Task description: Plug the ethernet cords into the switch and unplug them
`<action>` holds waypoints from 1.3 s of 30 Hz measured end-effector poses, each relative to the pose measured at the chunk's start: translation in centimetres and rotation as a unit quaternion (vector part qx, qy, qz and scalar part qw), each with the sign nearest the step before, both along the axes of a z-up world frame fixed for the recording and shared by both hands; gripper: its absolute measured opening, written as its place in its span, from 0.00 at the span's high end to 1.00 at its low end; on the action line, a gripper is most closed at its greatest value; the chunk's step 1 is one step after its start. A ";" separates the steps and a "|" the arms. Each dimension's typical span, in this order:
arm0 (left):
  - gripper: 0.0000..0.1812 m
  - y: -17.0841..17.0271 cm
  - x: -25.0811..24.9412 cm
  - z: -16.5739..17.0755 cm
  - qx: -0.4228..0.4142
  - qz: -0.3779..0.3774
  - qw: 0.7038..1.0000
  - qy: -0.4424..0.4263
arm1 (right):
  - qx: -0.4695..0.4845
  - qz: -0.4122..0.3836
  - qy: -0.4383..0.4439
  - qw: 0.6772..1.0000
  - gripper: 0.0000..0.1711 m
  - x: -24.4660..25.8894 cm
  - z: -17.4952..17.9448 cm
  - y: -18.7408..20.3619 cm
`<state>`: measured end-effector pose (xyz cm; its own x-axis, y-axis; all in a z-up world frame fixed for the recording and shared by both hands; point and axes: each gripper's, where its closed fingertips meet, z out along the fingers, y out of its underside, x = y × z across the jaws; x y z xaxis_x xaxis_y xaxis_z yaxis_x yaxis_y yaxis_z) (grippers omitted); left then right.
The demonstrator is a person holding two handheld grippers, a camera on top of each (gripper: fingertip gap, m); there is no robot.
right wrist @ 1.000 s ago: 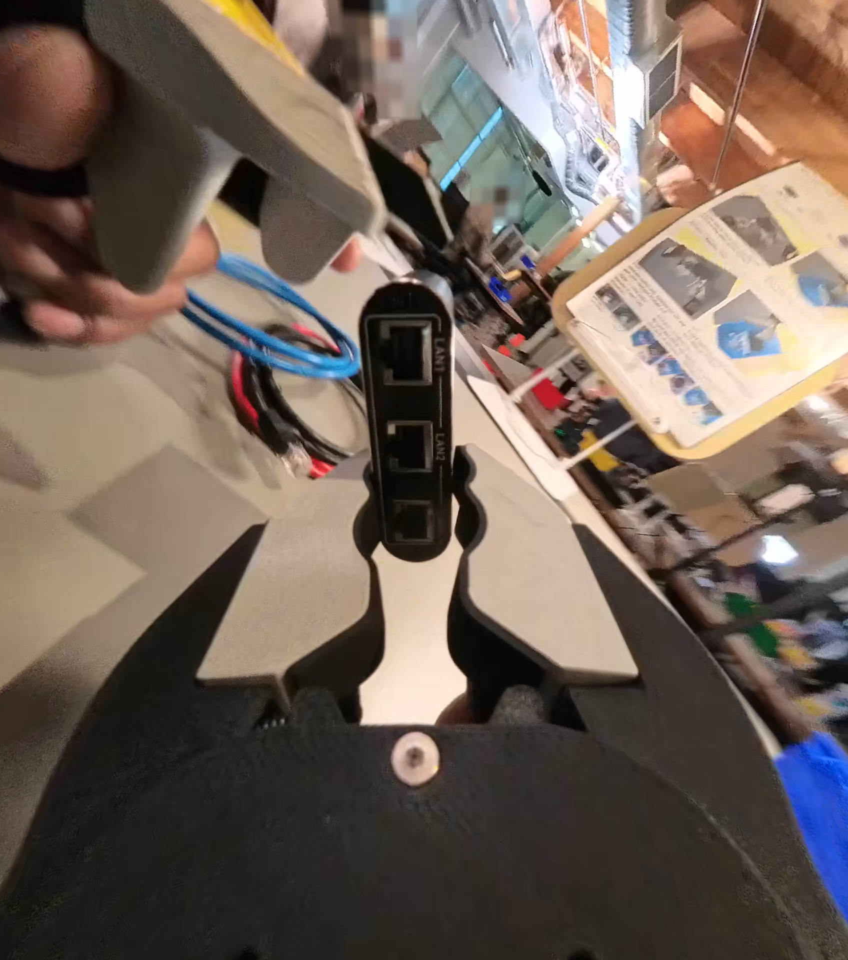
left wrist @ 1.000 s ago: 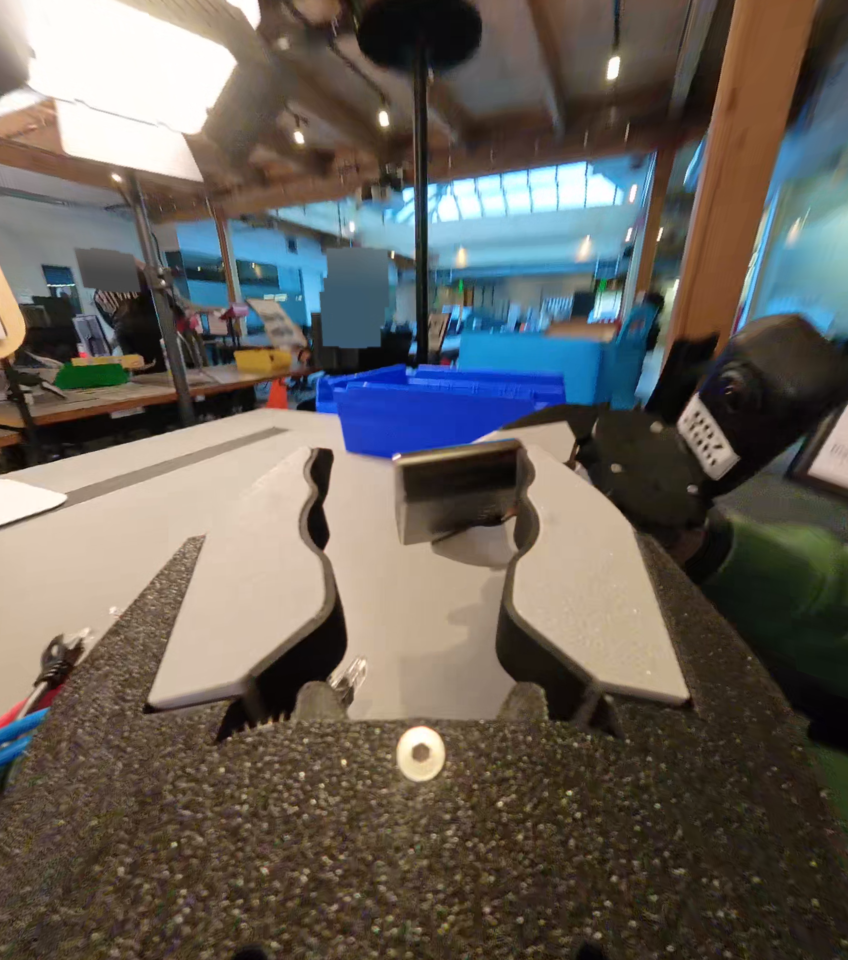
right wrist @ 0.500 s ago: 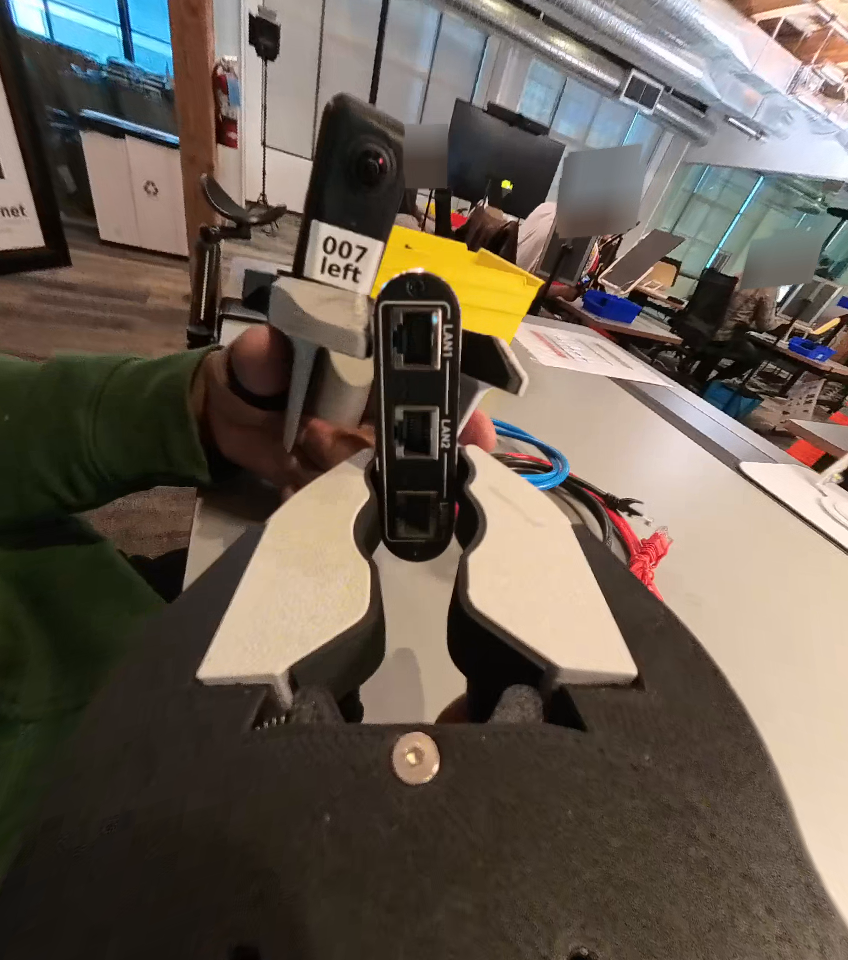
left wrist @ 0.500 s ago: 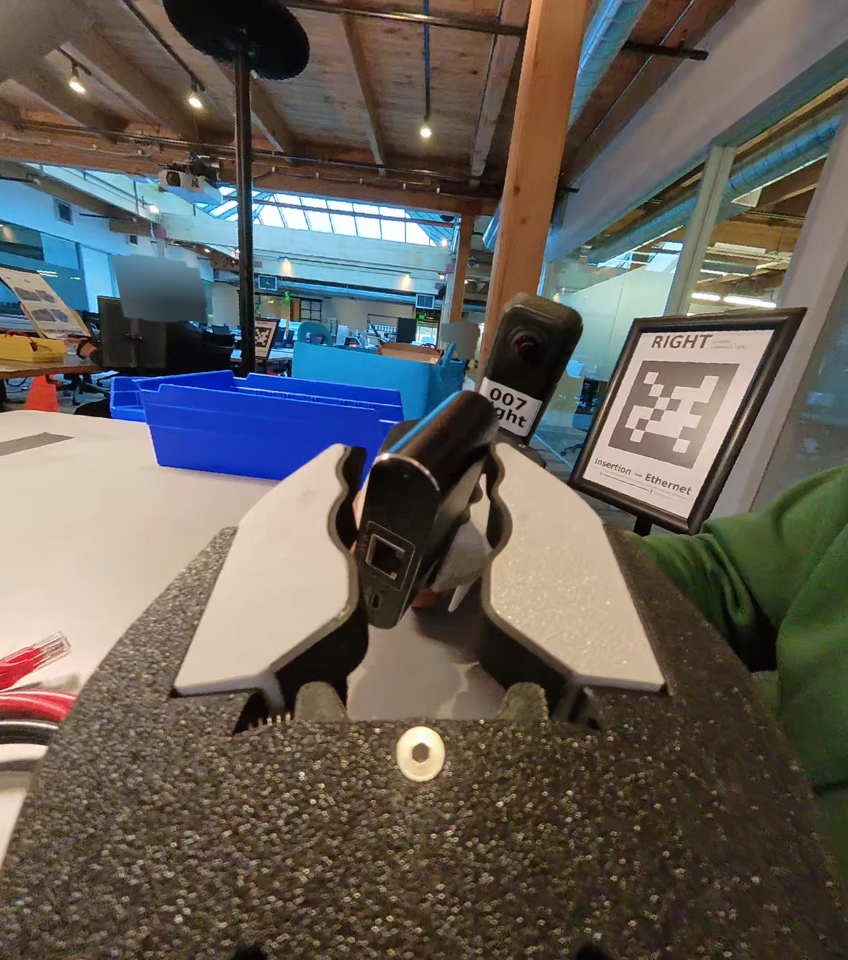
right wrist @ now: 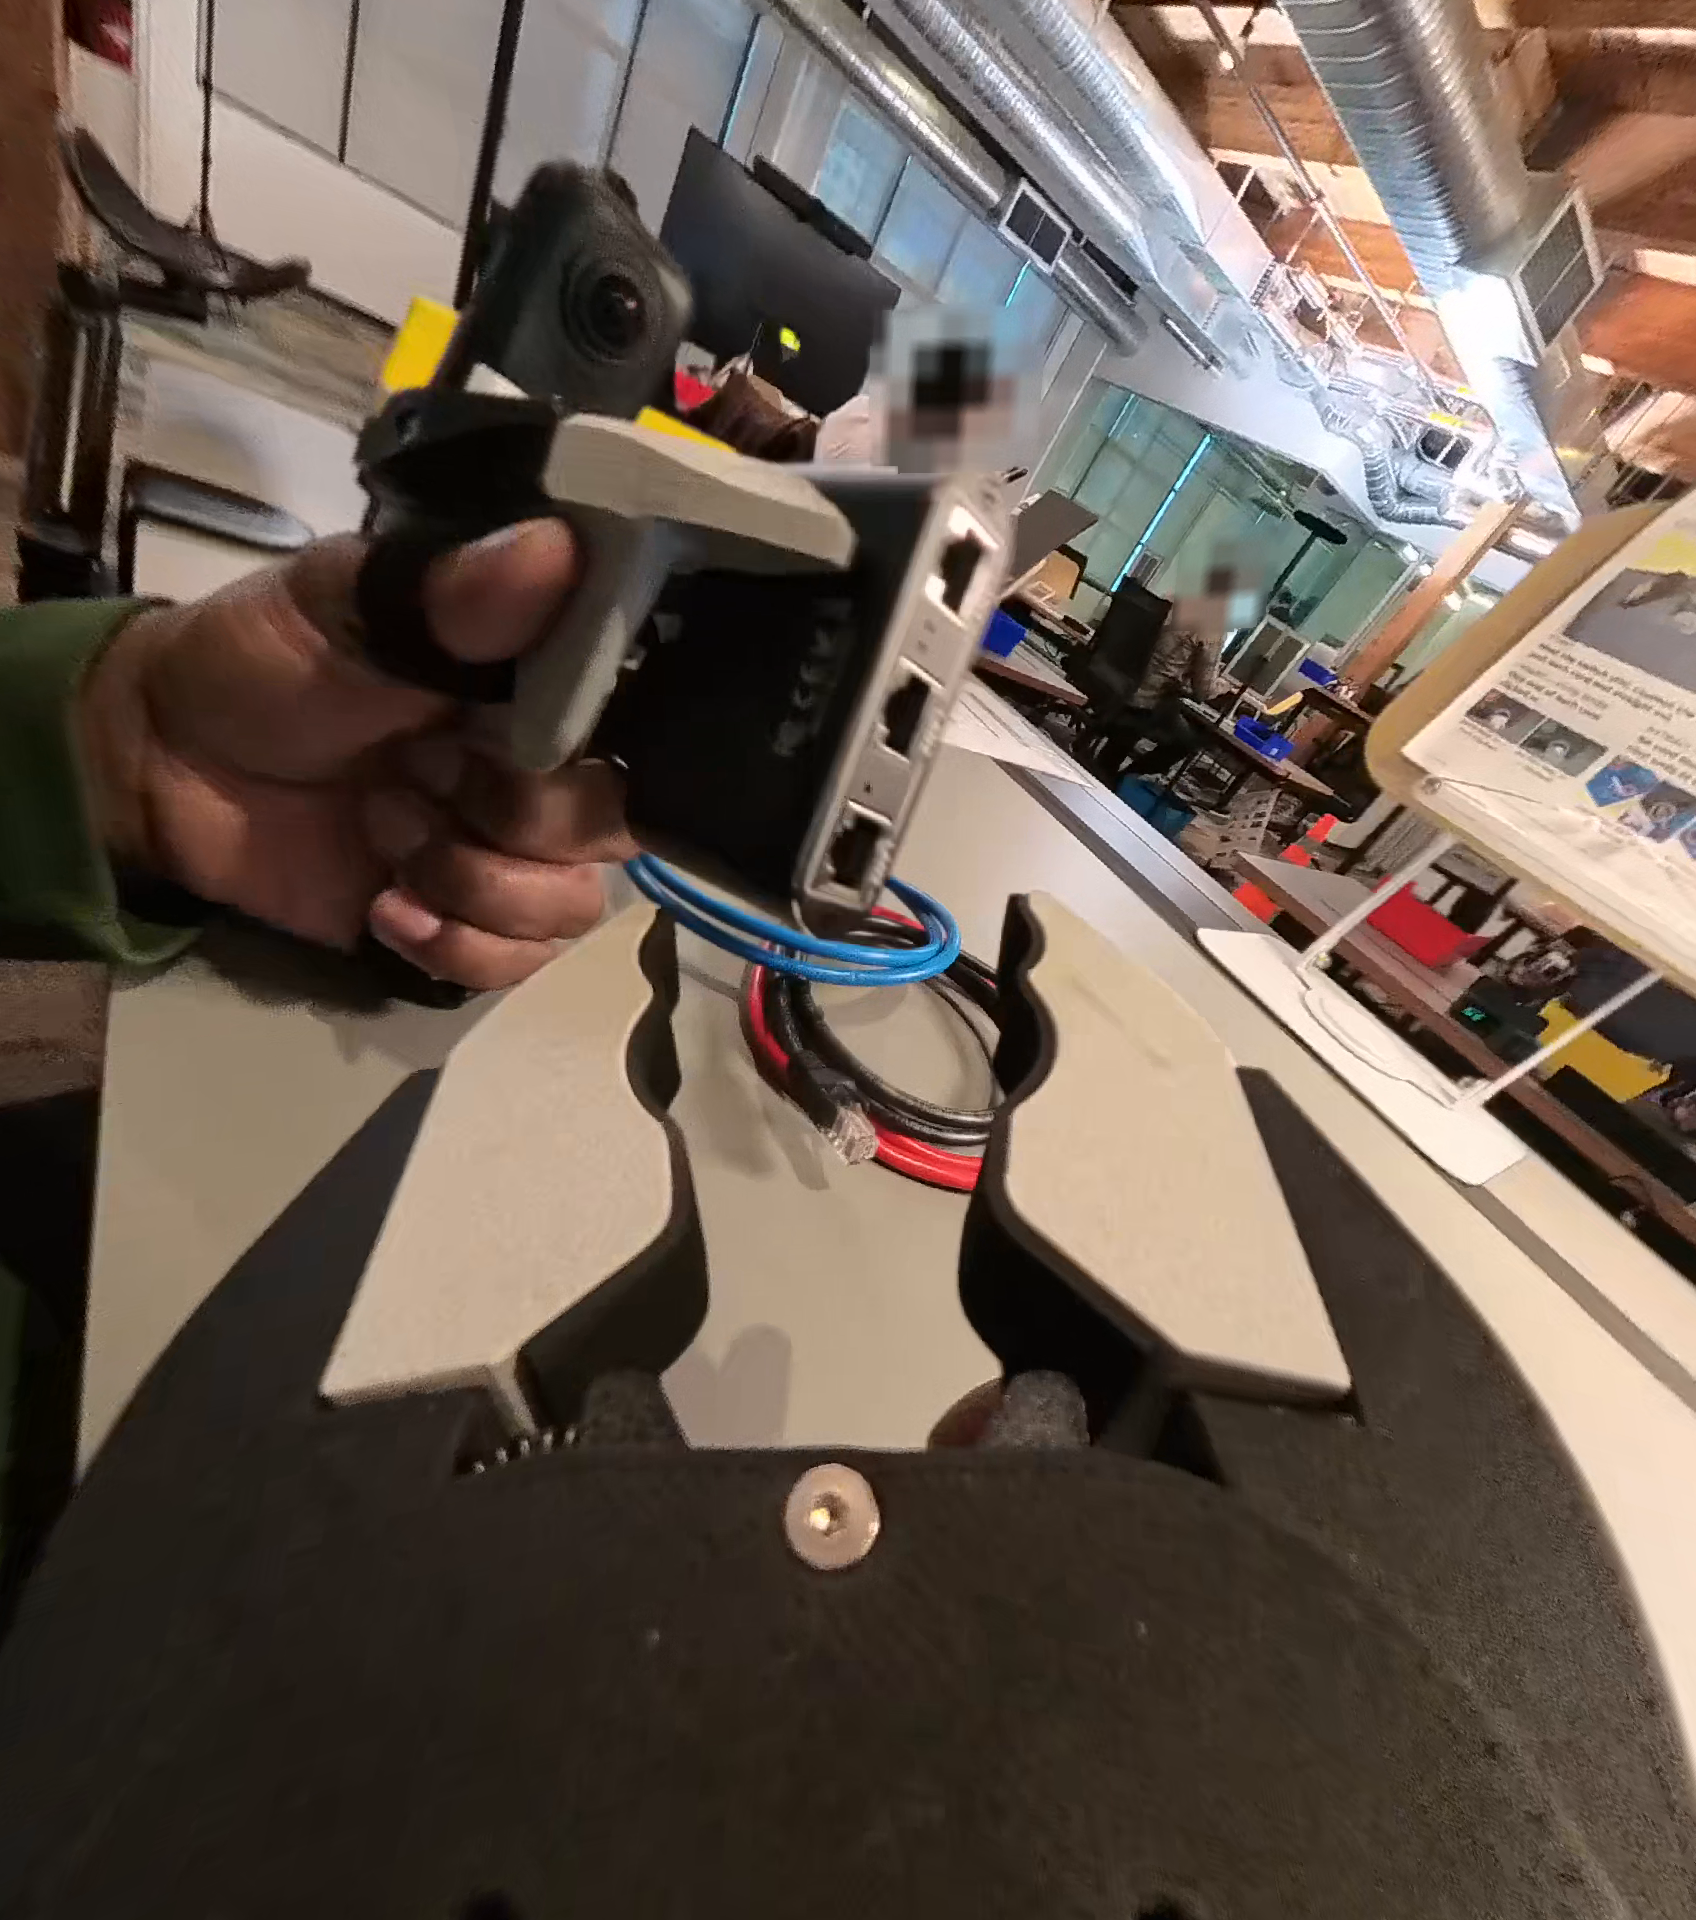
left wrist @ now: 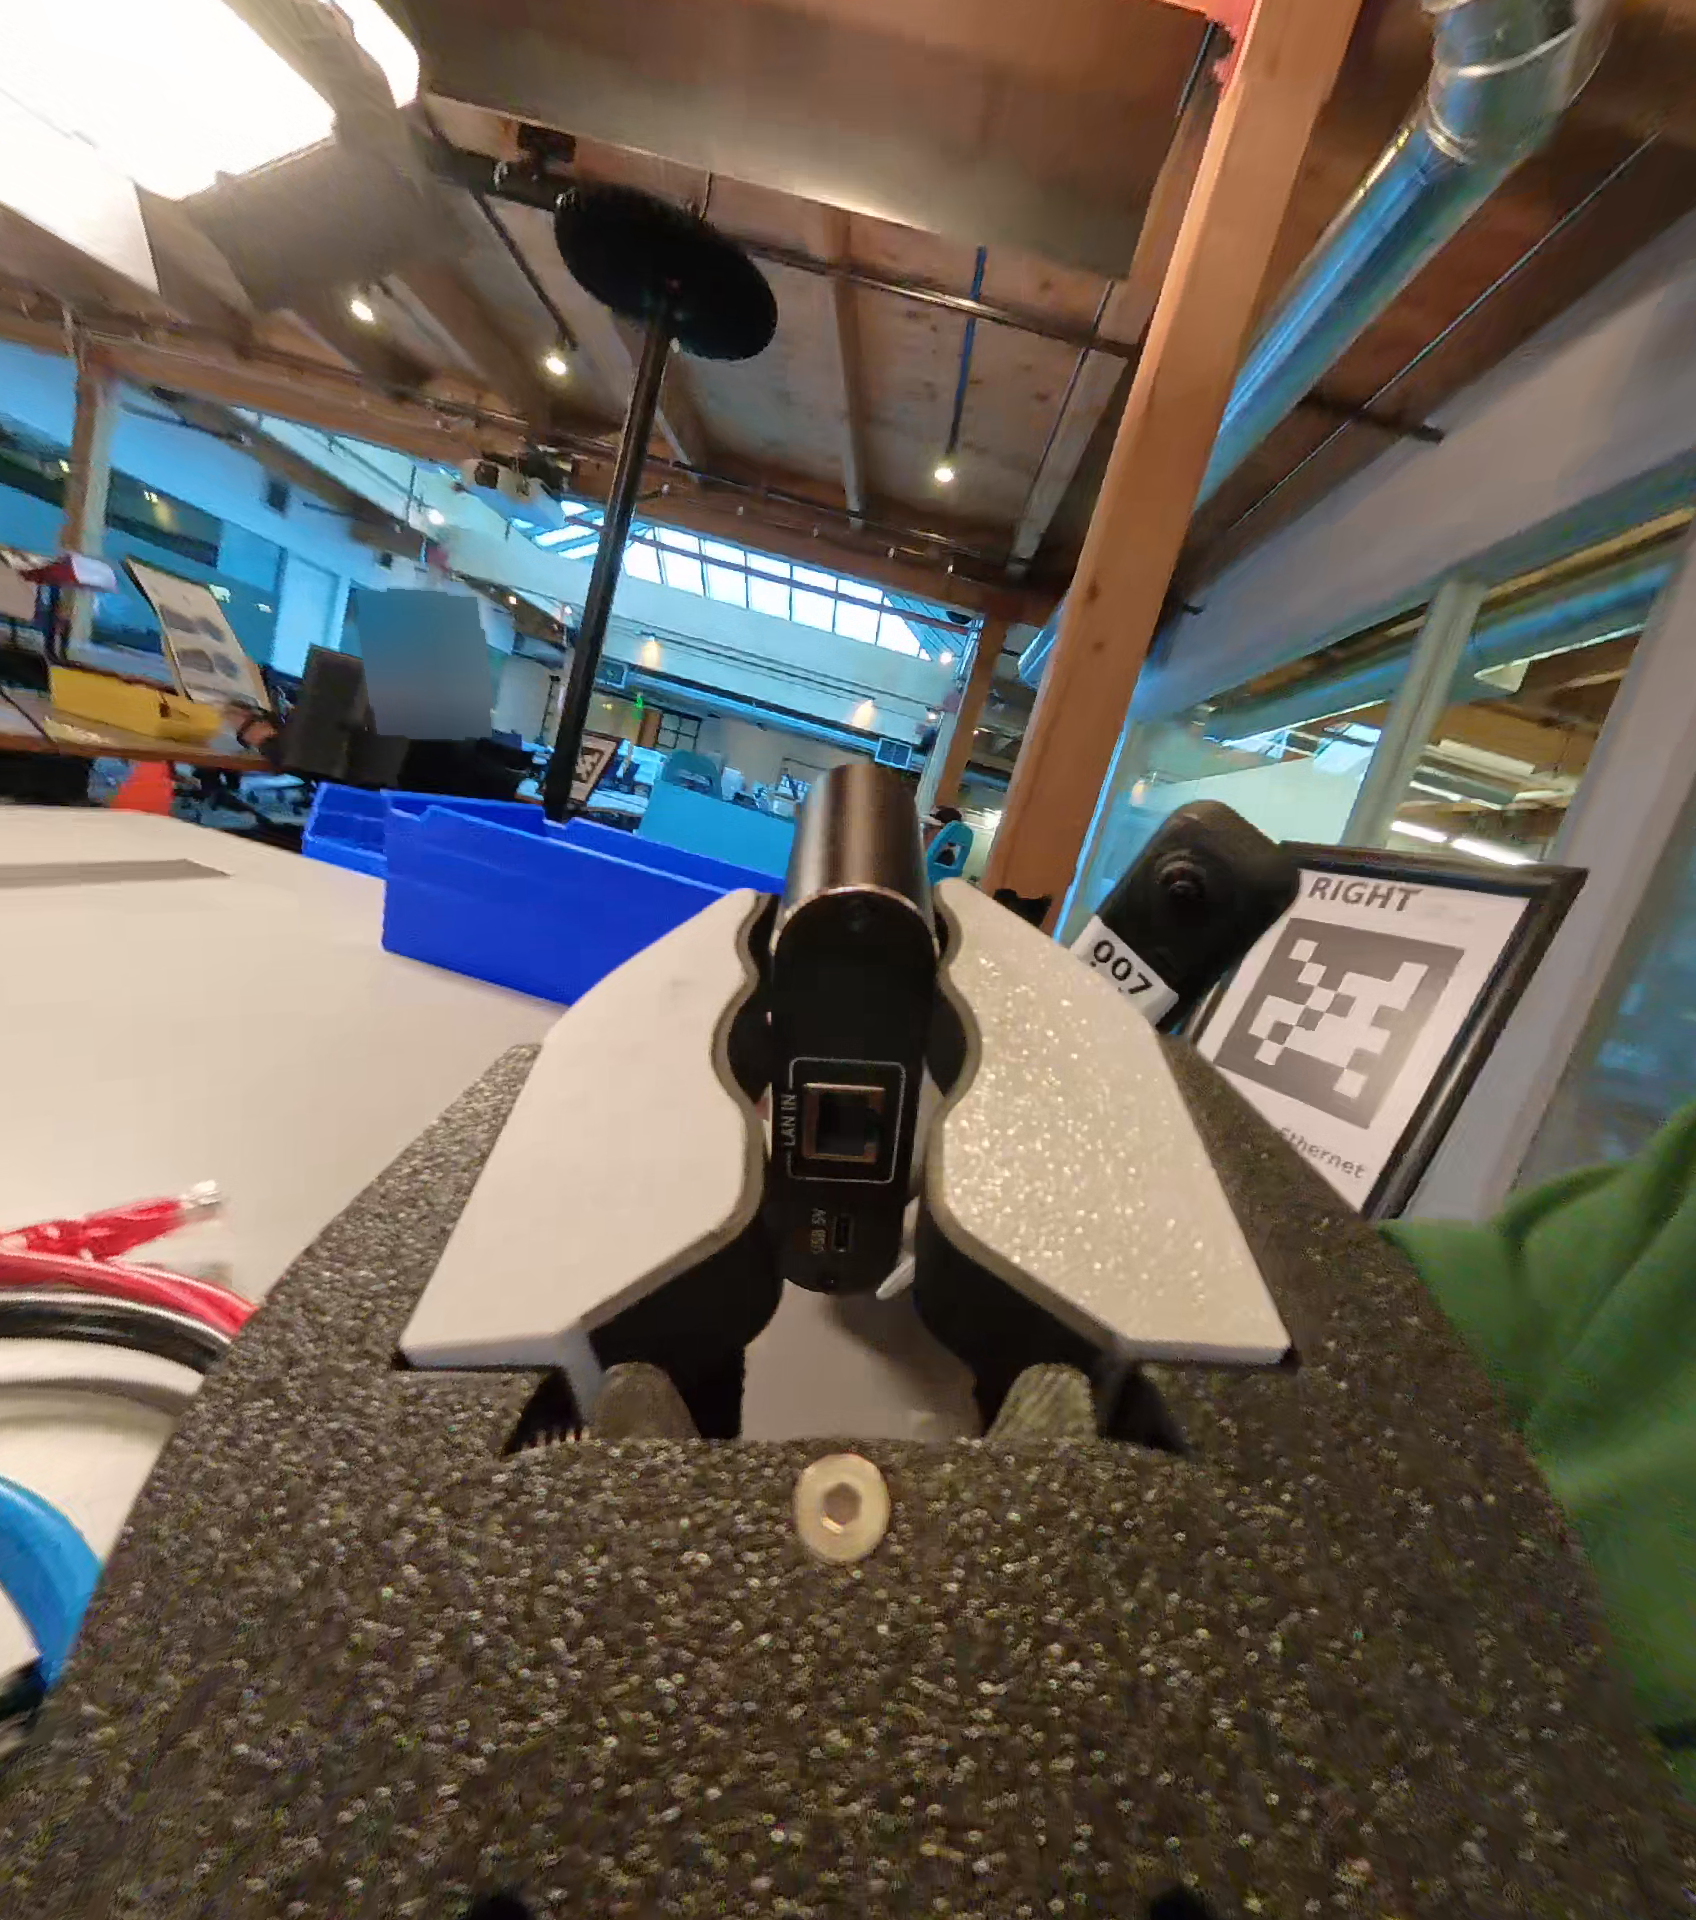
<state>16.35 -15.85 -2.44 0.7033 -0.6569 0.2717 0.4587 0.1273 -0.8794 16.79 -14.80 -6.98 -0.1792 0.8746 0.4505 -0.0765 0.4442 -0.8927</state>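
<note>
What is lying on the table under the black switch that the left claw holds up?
Under the switch lie coiled blue, red and black cords. The right claw covers the coil's edges.

The switch (left wrist: 849, 1081) is a small black box with rounded ends. It is held up in the air, squeezed between two gray fingers. One end has a single port and a tiny slot under it. The other end has three ports in a row. The cords lie coiled on the gray table: blue (right wrist: 802, 961), black (right wrist: 911, 1101) and red (right wrist: 917, 1153). None is plugged in.
</note>
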 end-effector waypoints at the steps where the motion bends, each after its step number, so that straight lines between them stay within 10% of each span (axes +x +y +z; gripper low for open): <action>1: 0.85 0.3 0.2 -0.3 -0.010 -0.002 1.000 -0.008 | 0.016 -0.001 -0.004 1.000 0.65 -0.2 -0.3 -0.4; 24: 0.85 -2.5 -2.7 -0.5 -0.030 0.075 0.997 0.017 | -0.022 0.043 -0.066 0.997 0.74 -4.8 -1.1 -4.2; 33: 0.85 -8.8 -14.1 -0.3 -0.001 0.260 0.966 -0.008 | -0.030 -0.033 -0.063 0.997 0.76 -4.2 -1.4 -0.6; 39: 0.85 -10.3 -15.9 0.4 0.044 0.238 0.966 -0.094 | -0.068 -0.075 -0.068 0.993 0.76 -4.8 -1.3 1.2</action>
<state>0.49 -26.16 -2.07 0.8751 -0.2983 0.3811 0.4800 0.4336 -0.7626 12.03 -13.64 -8.29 -0.0935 0.9473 0.3066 0.1068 0.3157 -0.9428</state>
